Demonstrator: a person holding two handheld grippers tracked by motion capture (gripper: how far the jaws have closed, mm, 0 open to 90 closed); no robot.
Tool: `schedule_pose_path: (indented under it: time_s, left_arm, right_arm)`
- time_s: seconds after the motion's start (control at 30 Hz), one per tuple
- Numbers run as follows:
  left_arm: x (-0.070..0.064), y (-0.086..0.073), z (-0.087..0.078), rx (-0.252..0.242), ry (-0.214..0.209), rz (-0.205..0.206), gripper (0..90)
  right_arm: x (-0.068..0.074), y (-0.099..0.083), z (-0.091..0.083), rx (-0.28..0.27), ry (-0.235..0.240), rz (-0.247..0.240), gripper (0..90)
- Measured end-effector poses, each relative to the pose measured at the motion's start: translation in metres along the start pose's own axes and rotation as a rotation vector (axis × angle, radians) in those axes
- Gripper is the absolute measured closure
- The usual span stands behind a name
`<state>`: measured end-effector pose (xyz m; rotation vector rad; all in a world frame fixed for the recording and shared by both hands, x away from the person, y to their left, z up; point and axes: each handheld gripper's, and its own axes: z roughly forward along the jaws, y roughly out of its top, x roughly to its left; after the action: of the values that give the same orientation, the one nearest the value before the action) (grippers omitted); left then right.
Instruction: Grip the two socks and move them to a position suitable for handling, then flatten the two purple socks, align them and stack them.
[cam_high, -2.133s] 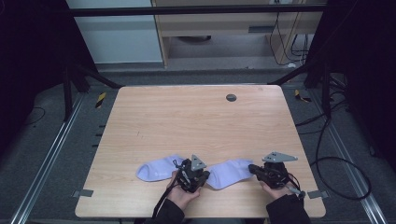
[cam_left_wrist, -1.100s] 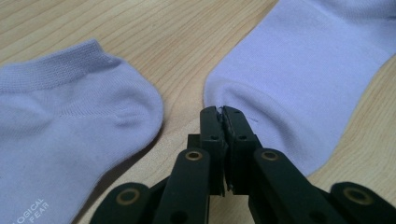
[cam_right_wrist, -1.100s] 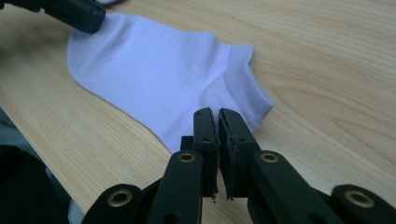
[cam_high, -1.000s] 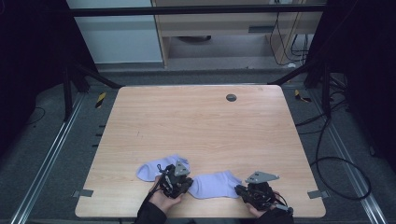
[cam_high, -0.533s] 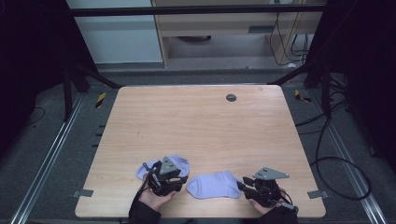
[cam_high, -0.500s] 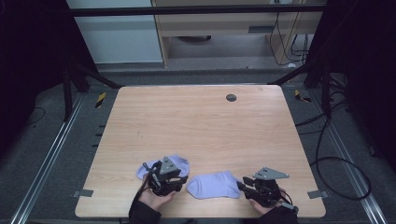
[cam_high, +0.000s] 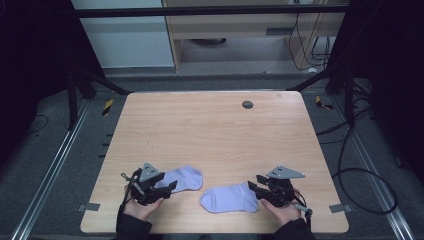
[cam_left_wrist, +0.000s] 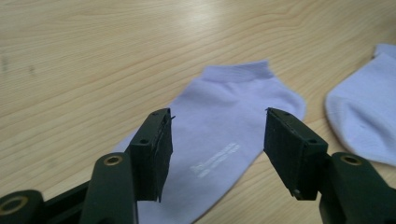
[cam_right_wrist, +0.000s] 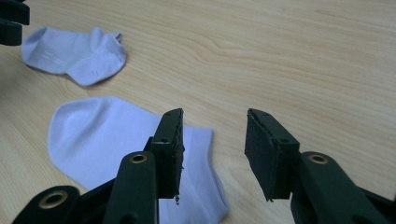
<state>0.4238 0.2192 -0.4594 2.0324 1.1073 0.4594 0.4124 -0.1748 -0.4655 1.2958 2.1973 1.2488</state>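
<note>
Lavender fabric: two short ankle socks lie flat on the near part of the table, well apart from each other, nothing inside or on them.
Left sock (cam_high: 182, 178): lies near the front left edge, its cuff end toward the table's middle; pale printed lettering shows on it in the left gripper view (cam_left_wrist: 219, 135).
Right sock (cam_high: 229, 198): lies near the front edge just right of centre, rounded toe end pointing left; seen also in the right gripper view (cam_right_wrist: 107, 140).
Left gripper (cam_high: 167, 187): held in the person's left hand at the left sock's near end; jaws wide apart, straddling the sock just above it, holding nothing; contact with the fabric cannot be told.
Right gripper (cam_high: 253, 187): held in the person's right hand at the right sock's right end; jaws moderately apart, one over the sock's edge, the other over bare wood; nothing gripped.
Table (cam_high: 210, 130): light wood-grain top, bare beyond the socks.
Grommet (cam_high: 247, 104): dark round hole near the far edge, well away from both socks.
Surroundings: dark floor, cables at right, pale cabinet behind.
</note>
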Motion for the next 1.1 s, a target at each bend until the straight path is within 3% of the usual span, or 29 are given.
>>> schedule_pose_path:
  time_s: [0.2, 0.57, 0.63, 0.87, 1.1]
  left_arm:
    - [0.023, -0.009, -0.008, 0.004, 0.052, -0.043, 40.5]
    - [0.042, -0.018, -0.017, 0.004, 0.095, -0.078, 41.9]
    - [0.048, -0.022, -0.018, 0.012, 0.106, -0.089, 42.6]
    - [0.055, -0.026, -0.016, 0.036, 0.127, -0.099, 45.8]
    - [0.054, -0.028, -0.01, 0.058, 0.12, -0.097, 49.6]
  right_arm:
    - [0.011, 0.012, 0.015, -0.008, 0.017, -0.01, 55.8]
    - [0.036, 0.034, 0.044, -0.015, 0.041, -0.033, 53.9]
    - [0.044, 0.039, 0.056, -0.009, 0.043, -0.039, 53.6]
    - [0.058, 0.05, 0.071, -0.004, 0.045, -0.043, 54.1]
    - [0.072, 0.057, 0.09, 0.023, 0.058, -0.059, 55.0]
